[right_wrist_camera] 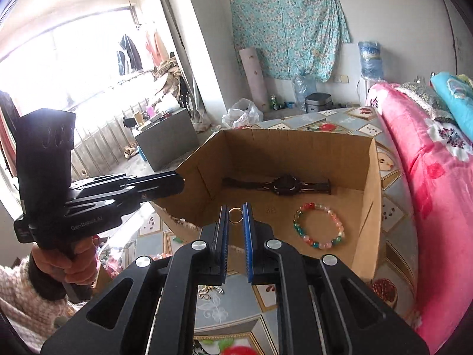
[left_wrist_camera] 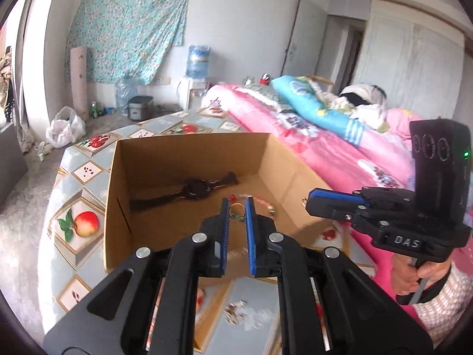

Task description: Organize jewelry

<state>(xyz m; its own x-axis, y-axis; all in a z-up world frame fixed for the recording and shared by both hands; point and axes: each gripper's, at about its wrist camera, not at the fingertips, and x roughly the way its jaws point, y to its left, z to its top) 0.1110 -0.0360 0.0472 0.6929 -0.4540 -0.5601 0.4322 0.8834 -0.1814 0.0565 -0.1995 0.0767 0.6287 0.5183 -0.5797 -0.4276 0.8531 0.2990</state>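
Left wrist view: left gripper (left_wrist_camera: 237,204) clenched on gold-green ring (left_wrist_camera: 237,211), above near edge of box (left_wrist_camera: 189,148). Ring faces camera, edges pinched between pads; round, so no long axis. Watch (left_wrist_camera: 196,189) on box floor, strap running left-right along far wall.

Right wrist view: right gripper (right_wrist_camera: 235,210) clenched on small gold ring (right_wrist_camera: 235,215), hoop facing camera, over box. Bracelet (right_wrist_camera: 335,222) flat on floor, right of it. Advice: clear near wall, go low over bare cardboard, then release, so rings don't bounce or roll.

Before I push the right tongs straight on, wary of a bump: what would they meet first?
Likely the bare floor of the cardboard box, just short of the black watch, though depth is unclear.
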